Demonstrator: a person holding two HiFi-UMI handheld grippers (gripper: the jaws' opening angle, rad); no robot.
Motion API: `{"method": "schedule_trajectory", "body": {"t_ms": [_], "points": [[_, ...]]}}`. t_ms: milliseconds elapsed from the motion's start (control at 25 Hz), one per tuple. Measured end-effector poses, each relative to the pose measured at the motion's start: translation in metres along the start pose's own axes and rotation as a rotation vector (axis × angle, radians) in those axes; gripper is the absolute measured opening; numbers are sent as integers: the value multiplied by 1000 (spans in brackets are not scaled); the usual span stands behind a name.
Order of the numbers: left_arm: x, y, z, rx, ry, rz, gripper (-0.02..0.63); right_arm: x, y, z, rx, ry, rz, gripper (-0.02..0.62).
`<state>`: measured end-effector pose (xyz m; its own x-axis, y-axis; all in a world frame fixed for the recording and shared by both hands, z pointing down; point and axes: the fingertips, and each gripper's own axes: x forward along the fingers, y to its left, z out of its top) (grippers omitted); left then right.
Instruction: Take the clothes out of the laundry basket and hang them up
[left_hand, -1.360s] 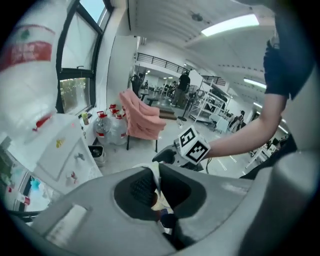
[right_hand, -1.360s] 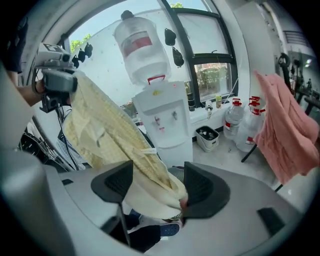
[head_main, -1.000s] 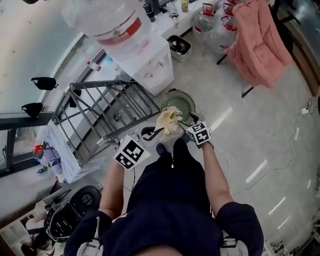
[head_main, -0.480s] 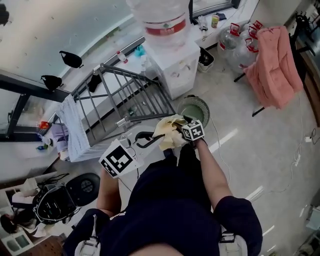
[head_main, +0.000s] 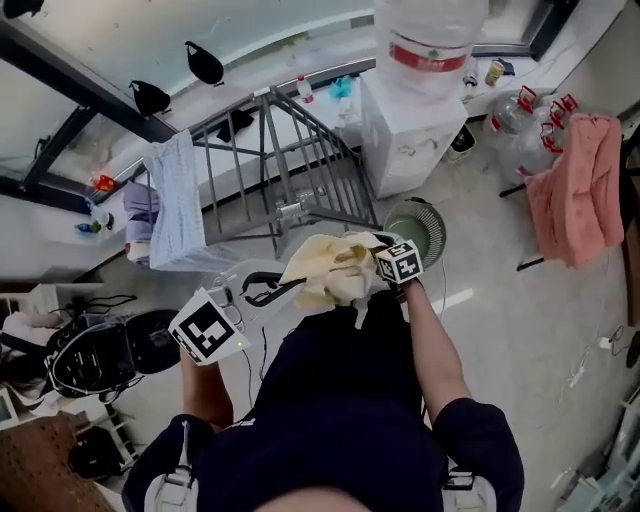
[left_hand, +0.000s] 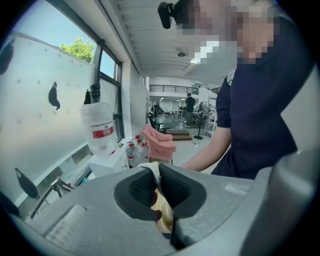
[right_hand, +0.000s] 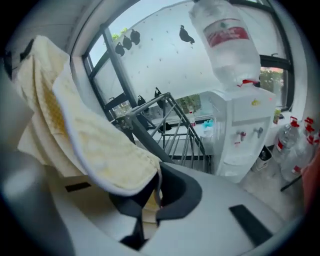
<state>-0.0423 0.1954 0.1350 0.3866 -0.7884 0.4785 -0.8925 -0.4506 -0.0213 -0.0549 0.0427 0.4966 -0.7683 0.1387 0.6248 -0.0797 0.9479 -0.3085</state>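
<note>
**Yellow cloth lifted out, not yet hung**

Left to right: pale cloth (head_main: 172, 205) already draped on drying rack (head_main: 290, 170); left gripper (left_hand: 159, 191) clamped on one edge of yellow cloth (head_main: 325, 270); right gripper (right_hand: 154, 195), jaws just closed, pinching another edge. Holds cloth clear of green basket (head_main: 428, 235), near rack. Remains to spread and drape it; basket contents not discernible.

Pale yellow cloth (head_main: 325, 272), grey drying rack (head_main: 272, 170), pink garment (head_main: 580, 190), navy shirt (head_main: 340, 400).
</note>
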Motion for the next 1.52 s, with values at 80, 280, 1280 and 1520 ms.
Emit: {"method": "schedule_trajectory", "body": {"t_ms": [80,280,1280,1520], "points": [[-28,7,-27,-53,9,61,25,-6,7,17,-41,-1,15,6],[-90,21,-92,-193,28,277,25,-20,36,44,-201,36,79,6],[-283,32,-137,-440,-118,1210,25,-131,167,255,-415,-316,92,8],[-318,74,-118,-430,-243,1257,25,-129,187,304,-405,-324,82,8]]}}
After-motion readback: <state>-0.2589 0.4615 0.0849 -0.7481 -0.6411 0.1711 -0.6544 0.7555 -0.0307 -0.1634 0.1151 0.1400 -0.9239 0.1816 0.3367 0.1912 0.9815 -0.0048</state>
